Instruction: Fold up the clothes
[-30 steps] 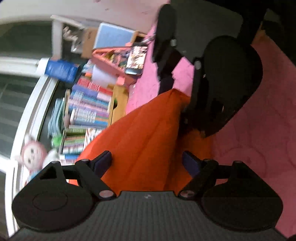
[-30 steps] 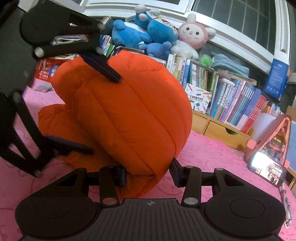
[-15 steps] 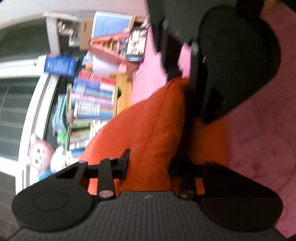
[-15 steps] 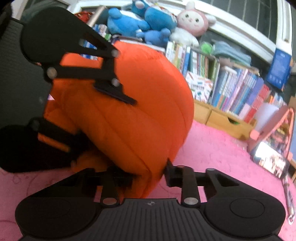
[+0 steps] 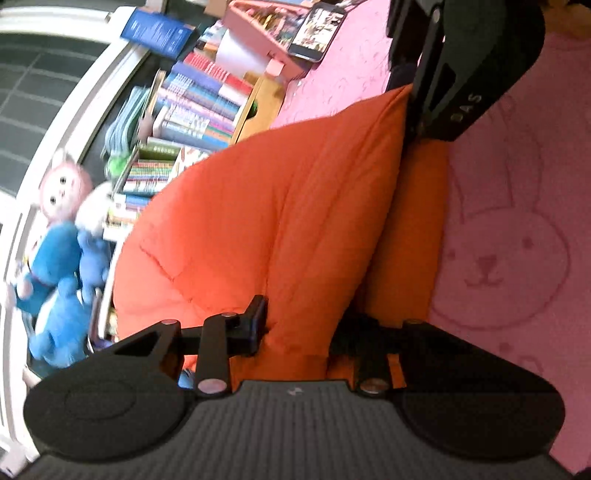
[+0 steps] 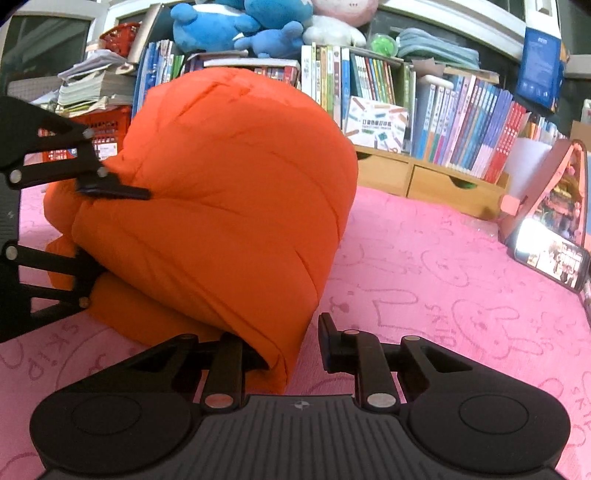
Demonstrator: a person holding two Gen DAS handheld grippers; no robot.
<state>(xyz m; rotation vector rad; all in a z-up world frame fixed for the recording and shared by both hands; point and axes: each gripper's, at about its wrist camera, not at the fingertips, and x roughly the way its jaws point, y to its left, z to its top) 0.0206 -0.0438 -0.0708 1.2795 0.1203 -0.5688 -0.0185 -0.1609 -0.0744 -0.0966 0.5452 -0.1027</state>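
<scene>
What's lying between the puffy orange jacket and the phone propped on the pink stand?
Only bare pink bunny-print blanket separates the puffy orange jacket from the phone; the right wrist view shows it.

You're in a home bedroom, likely a child's: a pink bunny-print bedspread (image 6: 443, 266), plush toys (image 6: 258, 26) on the windowsill, and crowded bookshelves (image 6: 461, 122) along the wall.
</scene>
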